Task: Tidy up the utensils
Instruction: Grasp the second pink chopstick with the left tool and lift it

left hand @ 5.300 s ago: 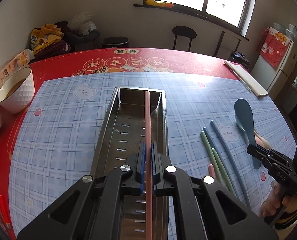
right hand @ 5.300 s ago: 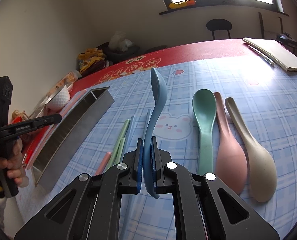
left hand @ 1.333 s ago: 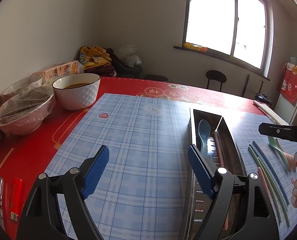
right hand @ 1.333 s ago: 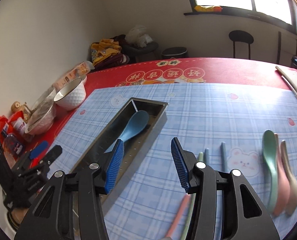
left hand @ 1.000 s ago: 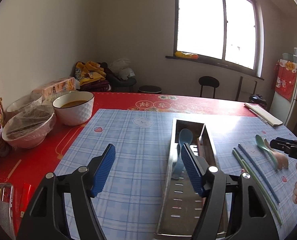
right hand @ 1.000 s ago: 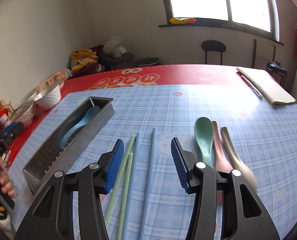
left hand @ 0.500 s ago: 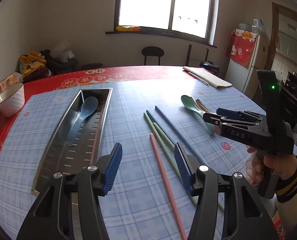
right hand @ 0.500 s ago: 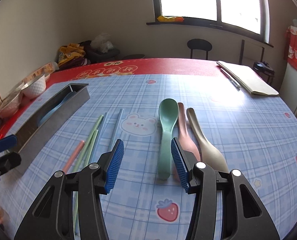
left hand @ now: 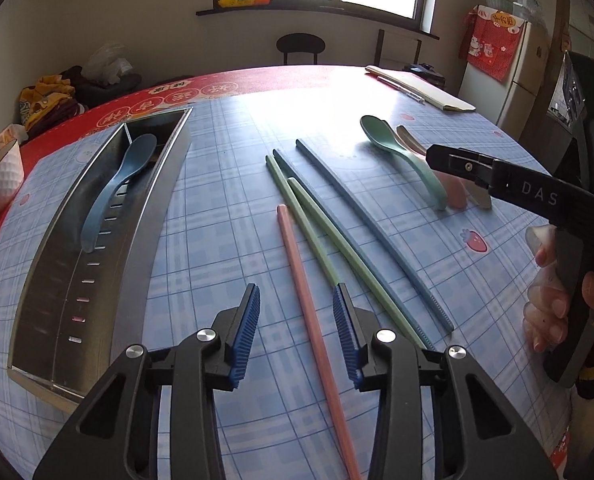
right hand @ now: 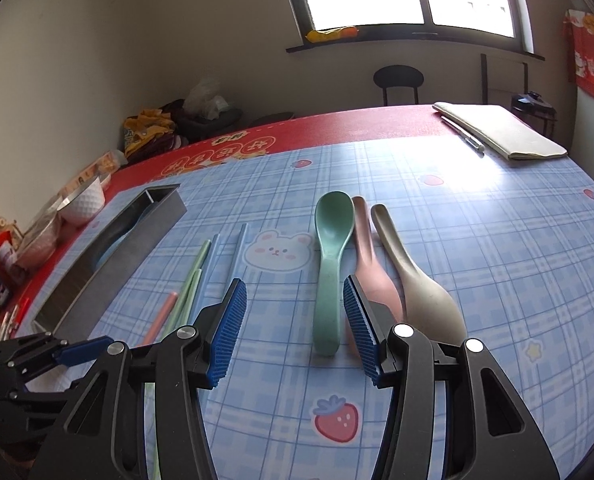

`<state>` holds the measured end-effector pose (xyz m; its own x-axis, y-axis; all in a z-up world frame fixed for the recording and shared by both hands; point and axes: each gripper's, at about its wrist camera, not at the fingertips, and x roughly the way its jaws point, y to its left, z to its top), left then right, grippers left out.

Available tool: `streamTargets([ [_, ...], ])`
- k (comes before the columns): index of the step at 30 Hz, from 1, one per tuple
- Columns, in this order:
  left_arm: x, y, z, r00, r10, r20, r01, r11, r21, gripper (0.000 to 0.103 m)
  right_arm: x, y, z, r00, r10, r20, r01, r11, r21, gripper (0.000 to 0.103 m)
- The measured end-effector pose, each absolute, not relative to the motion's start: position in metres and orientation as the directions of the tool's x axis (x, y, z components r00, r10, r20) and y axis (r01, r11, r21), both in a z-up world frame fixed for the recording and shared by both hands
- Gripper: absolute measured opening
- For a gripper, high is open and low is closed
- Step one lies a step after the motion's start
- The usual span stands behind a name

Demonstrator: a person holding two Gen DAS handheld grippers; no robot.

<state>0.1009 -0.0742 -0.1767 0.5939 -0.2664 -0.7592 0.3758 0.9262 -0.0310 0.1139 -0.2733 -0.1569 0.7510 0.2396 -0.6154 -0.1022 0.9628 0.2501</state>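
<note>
My left gripper (left hand: pixel 295 300) hangs low over the plaid mat with its jaws closing. The pink chopstick (left hand: pixel 301 280) lies between the blue pads, which stand clear of it. Right of it lie two green chopsticks (left hand: pixel 321 232) and two blue chopsticks (left hand: pixel 369 224). A blue spoon (left hand: pixel 117 184) rests in the metal tray (left hand: pixel 137 240) at the left. My right gripper (right hand: pixel 293 292) is open, and the green spoon (right hand: pixel 329 264) has its handle between the pads, untouched. A pink spoon (right hand: pixel 367 252) and a beige spoon (right hand: pixel 417 292) lie beside it.
A white bowl (right hand: pixel 83 204) and snack packets (right hand: pixel 1 256) crowd the table's left edge. A notebook with a pen (right hand: pixel 501 132) lies at the far right. A dark chair (right hand: pixel 397 76) stands behind the table, under the window.
My left gripper swung from the tray over to the chopsticks, dropped lower and narrowed around the pink one. My right gripper shifted from the chopsticks to the spoons, staying equally wide.
</note>
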Motion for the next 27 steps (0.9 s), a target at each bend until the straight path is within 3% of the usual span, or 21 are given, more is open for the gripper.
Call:
streamTargets([
  [12, 0.101, -0.082, -0.185, 0.576, -0.245, -0.780, 0.391, 0.920, -0.001, 0.030, 0.110, -0.276, -0.155, 0.761, 0.261, -0.594, -0.114, 0.955, 0.273, 0.050],
  [18, 0.105, -0.072, -0.185, 0.564, -0.299, -0.770, 0.381, 0.921, -0.078, 0.009, 0.110, -0.280, -0.155, 0.762, 0.267, -0.590, -0.107, 0.950, 0.292, 0.050],
  [21, 0.108, -0.068, -0.185, 0.555, -0.323, -0.767, 0.372, 0.921, -0.118, 0.008, 0.109, -0.279, -0.155, 0.762, 0.269, -0.589, -0.114, 0.951, 0.288, 0.050],
  [27, 0.107, -0.079, -0.186, 0.566, -0.282, -0.775, 0.382, 0.923, -0.057, 0.008, 0.110, -0.280, -0.156, 0.761, 0.277, -0.587, -0.116, 0.948, 0.298, 0.050],
])
